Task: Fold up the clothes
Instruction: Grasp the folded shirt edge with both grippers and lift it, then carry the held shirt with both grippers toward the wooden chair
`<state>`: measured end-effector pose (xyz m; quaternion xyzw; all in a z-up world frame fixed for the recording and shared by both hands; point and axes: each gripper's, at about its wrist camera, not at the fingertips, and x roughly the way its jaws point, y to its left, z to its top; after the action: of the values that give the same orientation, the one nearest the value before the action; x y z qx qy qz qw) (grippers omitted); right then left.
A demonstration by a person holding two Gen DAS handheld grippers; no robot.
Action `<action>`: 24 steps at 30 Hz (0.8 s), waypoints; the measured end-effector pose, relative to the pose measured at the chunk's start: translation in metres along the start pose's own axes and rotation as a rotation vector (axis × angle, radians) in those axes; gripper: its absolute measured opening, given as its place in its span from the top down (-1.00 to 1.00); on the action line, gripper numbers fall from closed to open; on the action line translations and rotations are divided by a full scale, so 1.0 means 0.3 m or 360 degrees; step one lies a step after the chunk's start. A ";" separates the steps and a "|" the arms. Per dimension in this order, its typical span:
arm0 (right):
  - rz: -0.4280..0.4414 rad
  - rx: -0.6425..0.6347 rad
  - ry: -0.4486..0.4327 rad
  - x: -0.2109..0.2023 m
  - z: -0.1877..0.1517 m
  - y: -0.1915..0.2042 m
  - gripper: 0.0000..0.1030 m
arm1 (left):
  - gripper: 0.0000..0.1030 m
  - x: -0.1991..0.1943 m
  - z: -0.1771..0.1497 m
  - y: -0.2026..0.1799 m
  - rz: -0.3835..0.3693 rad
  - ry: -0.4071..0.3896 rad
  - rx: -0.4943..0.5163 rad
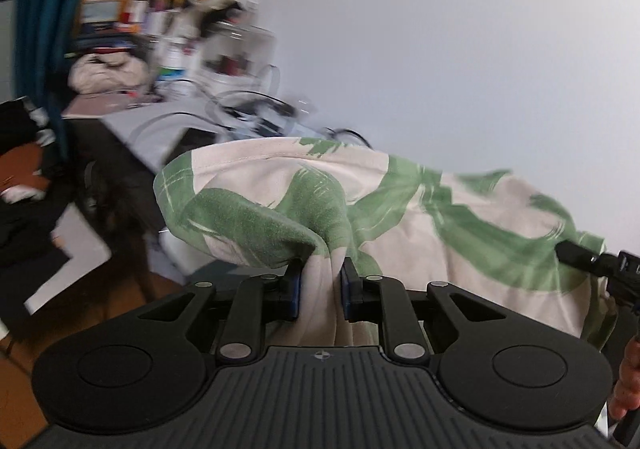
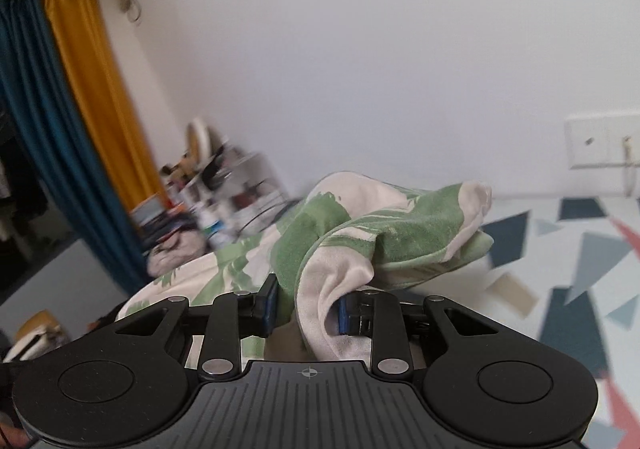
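Fingers of the left gripper (image 1: pixel 320 285) are clamped on a bunched fold of the cream-and-green garment (image 1: pixel 400 209), and those of the right gripper (image 2: pixel 307 307) likewise pinch a gathered edge of the same garment (image 2: pixel 384 237), both held up off any surface. Beyond it, the cloth drapes between the two grippers; a bedsheet with coloured triangles (image 2: pixel 568 249) lies to the right. Farther left stands a cluttered desk (image 1: pixel 160 105), blurred, before blue and yellow curtains (image 2: pixel 72 109) and a white wall (image 2: pixel 360 49).

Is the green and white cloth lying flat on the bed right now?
No, the green and white cloth is bunched and lifted, pinched between the right gripper's fingers.
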<state>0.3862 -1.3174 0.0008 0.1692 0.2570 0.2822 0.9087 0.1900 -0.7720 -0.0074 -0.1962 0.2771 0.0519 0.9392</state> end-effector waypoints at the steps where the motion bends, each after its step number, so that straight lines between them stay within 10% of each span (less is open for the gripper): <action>1: 0.0035 -0.0027 0.0031 0.011 -0.002 0.029 0.51 | 0.63 -0.031 -0.008 0.029 0.0029 -0.0015 -0.0035; 13: 0.0457 -0.0202 0.0389 0.282 -0.159 0.516 0.51 | 0.63 -0.342 -0.096 0.483 0.0489 -0.0112 -0.0319; 24: 0.0684 -0.0460 0.0657 0.590 -0.383 1.245 0.51 | 0.64 -0.516 -0.102 1.041 0.0711 -0.0281 -0.0591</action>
<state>0.2879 -0.9000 0.0111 0.0281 0.3513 0.5295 0.7716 -0.0198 -0.4958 -0.0533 -0.2934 0.2164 0.3238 0.8731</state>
